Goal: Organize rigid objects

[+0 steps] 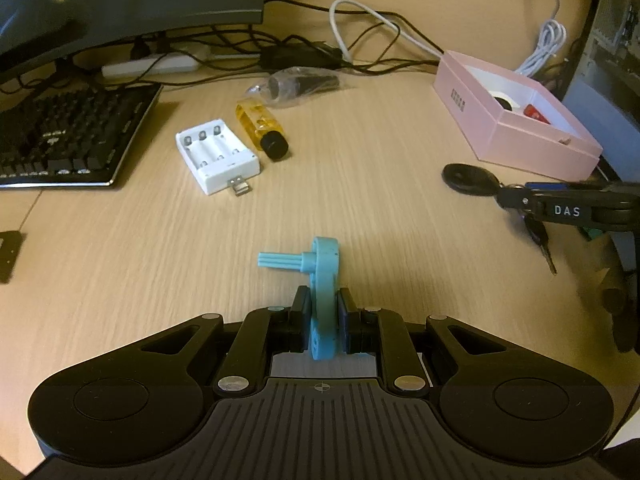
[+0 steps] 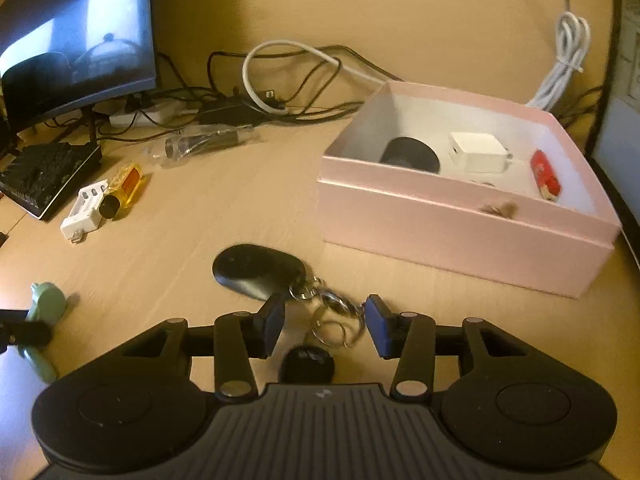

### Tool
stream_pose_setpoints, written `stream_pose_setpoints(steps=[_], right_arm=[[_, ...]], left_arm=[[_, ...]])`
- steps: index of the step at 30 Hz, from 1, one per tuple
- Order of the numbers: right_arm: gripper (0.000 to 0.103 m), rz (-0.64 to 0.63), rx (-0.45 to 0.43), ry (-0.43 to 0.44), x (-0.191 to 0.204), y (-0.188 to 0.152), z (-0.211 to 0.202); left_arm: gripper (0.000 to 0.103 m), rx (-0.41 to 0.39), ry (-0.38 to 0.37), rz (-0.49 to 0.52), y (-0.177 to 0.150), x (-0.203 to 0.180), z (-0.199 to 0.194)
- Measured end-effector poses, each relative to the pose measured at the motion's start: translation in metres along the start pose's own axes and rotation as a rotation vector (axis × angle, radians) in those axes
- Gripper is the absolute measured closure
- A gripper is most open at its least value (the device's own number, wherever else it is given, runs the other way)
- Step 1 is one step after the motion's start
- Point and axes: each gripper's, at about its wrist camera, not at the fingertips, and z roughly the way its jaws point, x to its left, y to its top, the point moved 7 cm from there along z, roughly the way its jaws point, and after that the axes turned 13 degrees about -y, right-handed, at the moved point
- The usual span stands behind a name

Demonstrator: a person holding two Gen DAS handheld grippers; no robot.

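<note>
We saw a shallow pink cardboard box [image 2: 460, 232] with a white lining standing open on the pale wood-grain desk [image 2: 240, 208], at about two o'clock from the right claw [image 2: 326, 326]. Inside it lay a black round object [image 2: 410, 154] at the left, a white square charger block [image 2: 478, 152] in the middle and a small red stick-shaped item [image 2: 545, 174] at the right; they lay apart from one another on the box floor.

The right claw's fingers stood spread, with a cluster of metal key rings [image 2: 332, 320] lying between them and neither blue pad pressing on it. A black oval key fob [image 2: 256, 270] joined to those rings rested on the desk at eleven o'clock from the claw, just in front of the box's near wall.

The left claw [image 1: 324, 320] was pressed together, pinching a light blue plastic part [image 1: 324, 280], a flat rounded plate held on edge with a ribbed peg sticking out toward nine o'clock. The part stood above the bare desk.

At eleven o'clock from the left claw lay a white plastic battery charger [image 1: 218, 156] with empty slots, and just beside it on the right an amber transparent bottle with a black cap [image 1: 262, 128] on its side. Beyond them, at twelve o'clock, sat a crumpled clear plastic bag [image 1: 296, 84] holding something dark. A black keyboard [image 1: 68, 136] lay at ten o'clock, under a dark monitor [image 1: 120, 0].
</note>
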Motion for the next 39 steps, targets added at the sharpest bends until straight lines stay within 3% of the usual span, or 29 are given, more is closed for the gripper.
stream_pose_setpoints(steps=[1,2,6,15,17,21,26,27,28,30,34,39], right_arm=[[0.072,-0.026,0.002,-0.006,0.003,0.001,0.000],[0.075,-0.056,0.002,-0.002,0.007,0.002,-0.001],[0.076,-0.097,-0.049,0.009,0.010,0.009,-0.027],[0.076,-0.038,-0.190,-0.025,-0.014,0.039,-0.104],[0.098,-0.050,-0.217,-0.048,-0.016,0.042,-0.116],[0.100,-0.058,-0.256,-0.091,-0.021,0.046,-0.134],[0.095,-0.114,-0.157,-0.136,-0.023,0.017,-0.123],[0.088,-0.116,-0.129,-0.141,-0.022,0.007,-0.119],[0.072,-0.108,-0.102,-0.145,-0.024,-0.003,-0.115],[0.057,-0.076,-0.044,-0.153,-0.026,-0.023,-0.107],[0.057,-0.037,0.014,-0.160,-0.030,-0.044,-0.096],[0.057,-0.031,-0.023,-0.149,-0.032,-0.035,-0.088]], left_arm=[[0.086,0.000,0.002,0.000,0.000,0.000,0.000],[0.086,0.001,0.003,-0.002,0.000,0.000,0.000],[0.086,0.000,0.002,-0.010,0.001,0.000,0.000],[0.086,0.002,-0.047,-0.004,0.006,-0.005,0.007],[0.086,0.008,-0.070,0.007,0.007,-0.009,0.010],[0.086,0.014,-0.110,0.036,0.009,-0.019,0.017],[0.086,0.023,-0.139,0.058,0.008,-0.028,0.020],[0.086,0.022,-0.141,0.059,0.008,-0.028,0.020],[0.086,0.024,-0.145,0.060,0.007,-0.028,0.019],[0.086,0.022,-0.147,0.059,0.006,-0.028,0.019],[0.086,0.018,-0.138,0.069,0.005,-0.030,0.019],[0.086,0.012,-0.132,0.077,0.003,-0.032,0.018]])
